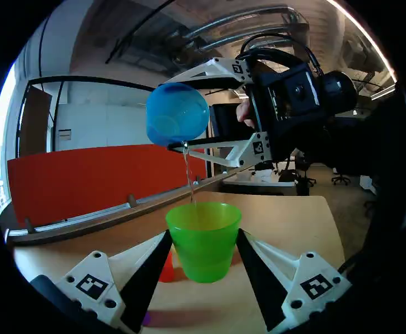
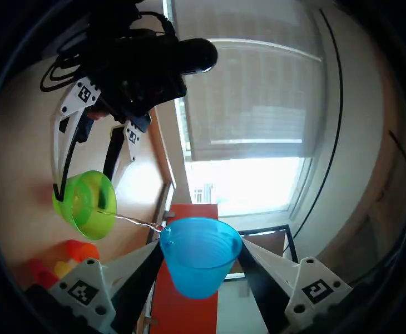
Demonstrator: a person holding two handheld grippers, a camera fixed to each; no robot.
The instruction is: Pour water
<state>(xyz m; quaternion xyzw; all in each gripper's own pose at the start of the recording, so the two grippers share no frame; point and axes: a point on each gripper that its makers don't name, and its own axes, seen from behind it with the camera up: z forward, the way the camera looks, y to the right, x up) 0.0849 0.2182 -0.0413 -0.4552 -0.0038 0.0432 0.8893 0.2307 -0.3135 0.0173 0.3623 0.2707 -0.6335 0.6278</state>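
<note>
Mid-pour: right gripper (image 2: 200, 247) pinches the tilted blue cup (image 1: 176, 114) at 11 o'clock above the green cup (image 1: 204, 253), which the left gripper (image 1: 203, 236) pinches on the bench (image 1: 292, 217). Thin water stream (image 1: 189, 178) lands inside. Next, probably tip back upright gently.

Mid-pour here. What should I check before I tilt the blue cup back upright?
1. Left claw clamped on green cup: ok, fingers press both sides.
2. Right claw clamped on blue cup: ok.
3. Water stream landing inside green cup: ok.
4. Green cup upright: ok.
5. Green cup fill level: cannot tell.
6. Water left in blue cup: cannot tell.
</note>
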